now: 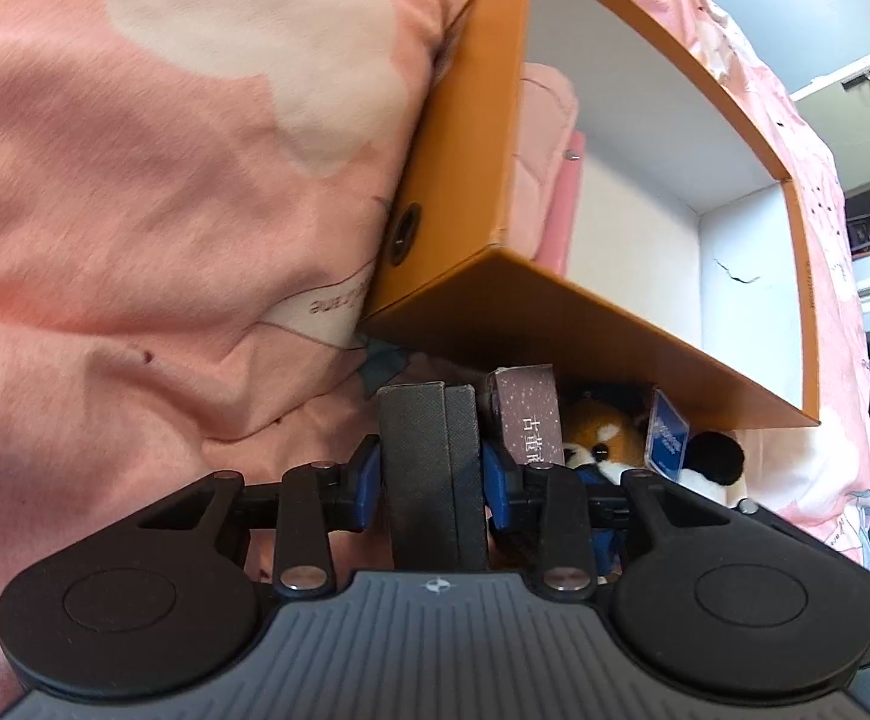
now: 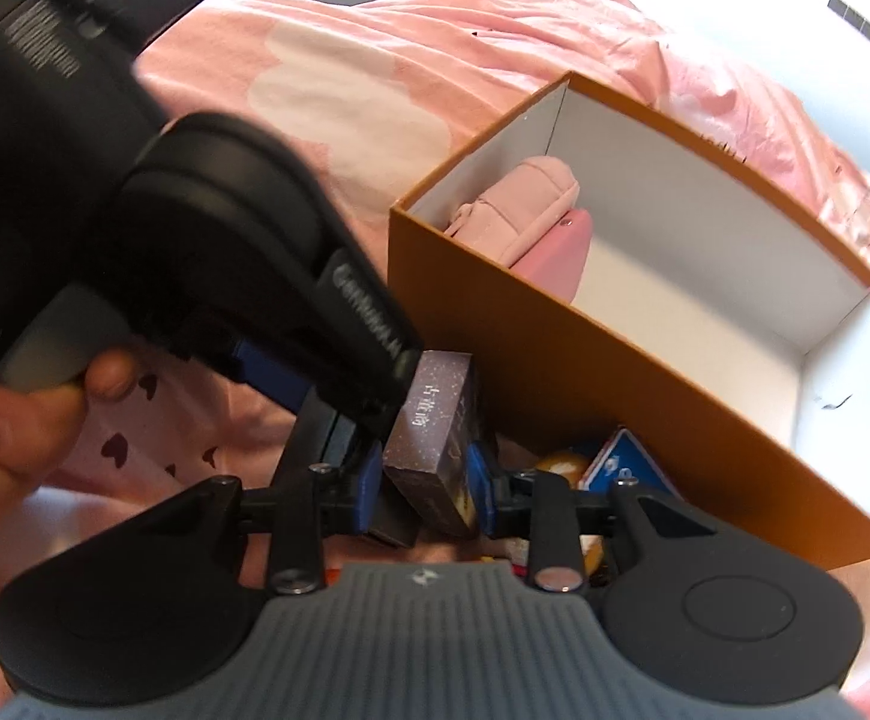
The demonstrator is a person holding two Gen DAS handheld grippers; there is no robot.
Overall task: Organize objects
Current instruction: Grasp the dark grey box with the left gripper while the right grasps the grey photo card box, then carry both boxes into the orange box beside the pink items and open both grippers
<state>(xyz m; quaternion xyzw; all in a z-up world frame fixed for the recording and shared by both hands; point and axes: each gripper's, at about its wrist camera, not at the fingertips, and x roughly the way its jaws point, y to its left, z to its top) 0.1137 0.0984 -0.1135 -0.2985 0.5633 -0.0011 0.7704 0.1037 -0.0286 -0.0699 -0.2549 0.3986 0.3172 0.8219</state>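
An open orange box [image 1: 483, 192] [image 2: 555, 360] with a white inside lies on the pink bedding and holds a pink pouch [image 2: 525, 210] [image 1: 546, 138]. A small purple box with white characters [image 2: 435, 432] [image 1: 528, 414] stands in front of it. My right gripper [image 2: 420, 480] is shut on the purple box. My left gripper [image 1: 444, 408] is shut with its pads together and empty, just left of the purple box; it also shows in the right wrist view [image 2: 195, 240]. A fox plush [image 1: 606, 432] and a blue card [image 1: 666, 438] [image 2: 615, 462] lie beside the orange box.
Pink bedding [image 1: 165, 180] with white cloud patches covers the whole surface. A black-and-white plush part [image 1: 714, 456] lies by the blue card. A white cabinet [image 1: 867, 96] stands at the far right.
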